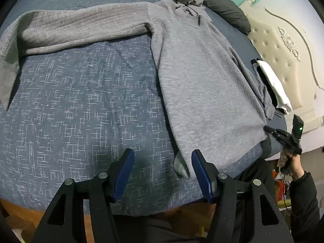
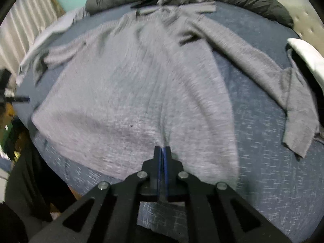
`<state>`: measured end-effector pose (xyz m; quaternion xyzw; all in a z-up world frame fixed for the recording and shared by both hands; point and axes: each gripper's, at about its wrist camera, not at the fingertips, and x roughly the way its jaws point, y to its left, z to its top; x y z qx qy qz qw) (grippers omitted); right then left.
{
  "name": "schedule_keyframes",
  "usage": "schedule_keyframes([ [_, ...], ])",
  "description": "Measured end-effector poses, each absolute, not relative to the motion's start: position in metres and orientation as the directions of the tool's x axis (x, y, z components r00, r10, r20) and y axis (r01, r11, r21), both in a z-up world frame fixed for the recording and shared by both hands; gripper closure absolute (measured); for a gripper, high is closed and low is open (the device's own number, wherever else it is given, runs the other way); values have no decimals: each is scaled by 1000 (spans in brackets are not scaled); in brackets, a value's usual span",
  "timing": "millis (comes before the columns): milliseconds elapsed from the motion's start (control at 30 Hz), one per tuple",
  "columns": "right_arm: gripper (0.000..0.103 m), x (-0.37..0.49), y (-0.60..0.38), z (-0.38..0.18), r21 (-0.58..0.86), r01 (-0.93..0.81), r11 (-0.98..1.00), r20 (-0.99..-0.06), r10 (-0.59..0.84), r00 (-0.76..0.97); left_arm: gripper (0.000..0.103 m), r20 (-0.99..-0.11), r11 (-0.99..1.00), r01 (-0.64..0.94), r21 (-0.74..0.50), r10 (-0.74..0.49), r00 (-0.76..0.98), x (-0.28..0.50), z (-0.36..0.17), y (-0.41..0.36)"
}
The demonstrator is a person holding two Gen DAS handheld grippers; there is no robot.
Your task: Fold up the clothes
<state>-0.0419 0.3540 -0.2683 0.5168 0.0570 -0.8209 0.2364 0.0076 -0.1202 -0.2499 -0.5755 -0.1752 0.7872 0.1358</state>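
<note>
Because the left gripper (image 1: 163, 162) stood with its blue ribbed pads wide apart and nothing between them, the grey knitted hooded sweatshirt (image 1: 202, 85) had no hold on that side; its near hem corner lay just ahead of the right-hand pad, curled under a little. If those pads closed there, they could well have caught the blue cross-hatched bedspread (image 1: 81, 101) along with the hem, since both are soft and lie flat together.

The right gripper (image 2: 163, 151) had its pads pressed together, the sweatshirt's hem right at their tips, with a crease running away from them; the blur left it unsettled whether cloth was truly pinched. Any pull from one side alone seemed likely to skew the body and drag wrinkles across it.

Ahead of both grippers the sweatshirt lay spread on the bed, body flat, its fleecy marl surface faintly ribbed. One sleeve stretched far out to the left of the left gripper; the other trailed down to the right of the right gripper, its cuff near a folded white cloth (image 2: 307, 60). Loose sleeves could flop or drag during a fold. Farthest off, the hood bunched against a dark padded roll (image 2: 253, 2)
</note>
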Motion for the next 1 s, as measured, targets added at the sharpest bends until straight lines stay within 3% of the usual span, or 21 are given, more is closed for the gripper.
schedule_keyframes([
  [233, 101, -49, 403, -227, 250, 330, -911, -801, -385, -458, 40, -854, -894, -25, -447, 435, -286, 5, -255, -107],
  [367, 101, -52, 413, -228, 219, 291, -931, -823, -337, -458, 32, -846, -883, -38, -468, 459, -272, 3, -263, -91],
  [833, 101, -45, 405, -244, 234, 296, -926, -842, -346, -415, 33, -829, -854, -101, -510, 520, -207, -6, -289, -38],
  [967, 101, -43, 403, -244, 247, 297, -923, -839, -357, -411, 69, -819, -841, -113, -529, 541, -194, -8, -296, -30],
  [1000, 101, -41, 402, -242, 247, 302, -921, -837, -360, -411, 74, -817, -840, -115, -530, 542, -195, -9, -295, -30],
])
